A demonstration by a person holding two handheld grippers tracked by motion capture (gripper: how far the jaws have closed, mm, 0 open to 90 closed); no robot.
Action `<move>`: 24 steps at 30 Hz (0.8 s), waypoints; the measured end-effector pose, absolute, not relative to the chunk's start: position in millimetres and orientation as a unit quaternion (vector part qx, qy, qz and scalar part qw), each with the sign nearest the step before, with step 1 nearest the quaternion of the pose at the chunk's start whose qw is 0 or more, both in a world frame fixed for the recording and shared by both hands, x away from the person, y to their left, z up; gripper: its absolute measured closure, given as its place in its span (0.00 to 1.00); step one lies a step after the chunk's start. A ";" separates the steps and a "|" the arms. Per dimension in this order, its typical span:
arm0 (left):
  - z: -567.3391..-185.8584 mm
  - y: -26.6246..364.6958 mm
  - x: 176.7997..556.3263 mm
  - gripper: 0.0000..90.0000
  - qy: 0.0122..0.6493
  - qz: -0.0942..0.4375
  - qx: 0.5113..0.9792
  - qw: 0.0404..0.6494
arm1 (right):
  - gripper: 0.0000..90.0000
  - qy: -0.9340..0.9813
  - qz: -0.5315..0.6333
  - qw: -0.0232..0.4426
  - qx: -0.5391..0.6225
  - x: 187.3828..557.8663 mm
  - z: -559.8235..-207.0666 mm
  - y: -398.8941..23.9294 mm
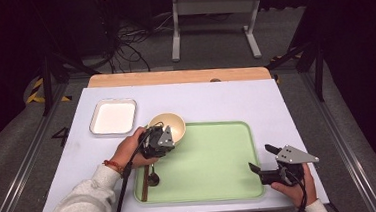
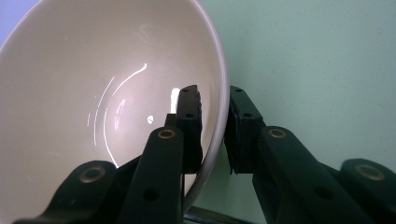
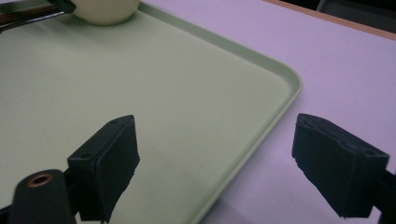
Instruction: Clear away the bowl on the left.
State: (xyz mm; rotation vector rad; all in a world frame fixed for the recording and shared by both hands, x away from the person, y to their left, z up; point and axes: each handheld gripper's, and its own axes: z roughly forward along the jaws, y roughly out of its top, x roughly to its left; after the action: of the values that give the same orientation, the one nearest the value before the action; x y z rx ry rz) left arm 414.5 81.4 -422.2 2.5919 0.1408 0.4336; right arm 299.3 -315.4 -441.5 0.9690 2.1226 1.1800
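While the left gripper point(image 2: 215, 116) works, the scene reads as follows.

Bowl: the cream bowl point(image 1: 170, 125) sits at the far left corner of the green tray point(image 1: 215, 159), tipped a little toward the gripper as the left gripper view shows it.

Why the rim: an empty bowl offers no handle, so its thin wall is the one place two jaws can bite (one goes inside, one outside).

Left gripper fingers: narrow, straddling the bowl's rim point(image 2: 219, 93); the inner pad lies against the inside wall, the outer pad sits at the outside wall with a sliver of gap visible, so the clamp looks light rather than firm.

Right gripper: the right gripper point(image 3: 215, 163) hovers over the tray's near right corner, fingers wide and holding nothing, likely parked out of the way.

Other things: a white square dish point(image 1: 113, 116) rests on the table left of the bowl; chopsticks point(image 1: 145, 184) and a dark spoon point(image 1: 153, 177) lie along the tray's left edge.
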 end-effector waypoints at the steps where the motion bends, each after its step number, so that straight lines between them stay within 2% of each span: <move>1: -422.3 83.1 415.7 0.86 0.057 0.160 0.952 0.253 | 0.16 0.784 0.436 0.260 0.358 299.4 -441.6 -315.4; 8: -422.5 90.7 422.5 0.82 0.072 0.145 0.952 0.260 | 0.16 0.783 0.437 0.260 0.358 299.4 -441.7 -315.0; 13: -421.4 91.9 421.6 0.75 0.081 0.153 0.950 0.258 | 0.16 0.784 0.436 0.259 0.358 299.5 -441.9 -314.3; 14: -420.6 93.5 421.4 0.71 0.087 0.154 0.949 0.263 | 0.16 0.784 0.436 0.259 0.358 299.6 -442.0 -314.4; 17: -417.4 97.0 419.9 0.71 0.088 0.152 0.945 0.277 | 0.16 0.784 0.435 0.259 0.359 299.6 -442.0 -314.6; 24: -405.0 111.5 414.2 0.63 0.104 0.159 0.931 0.312 | 0.16 0.785 0.436 0.258 0.356 299.4 -441.7 -314.1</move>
State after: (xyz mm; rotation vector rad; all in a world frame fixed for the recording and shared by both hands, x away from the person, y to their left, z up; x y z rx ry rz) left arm 414.2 111.5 -405.0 2.4556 0.2740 0.4184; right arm 299.4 -314.1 -441.7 0.9657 2.1283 1.1813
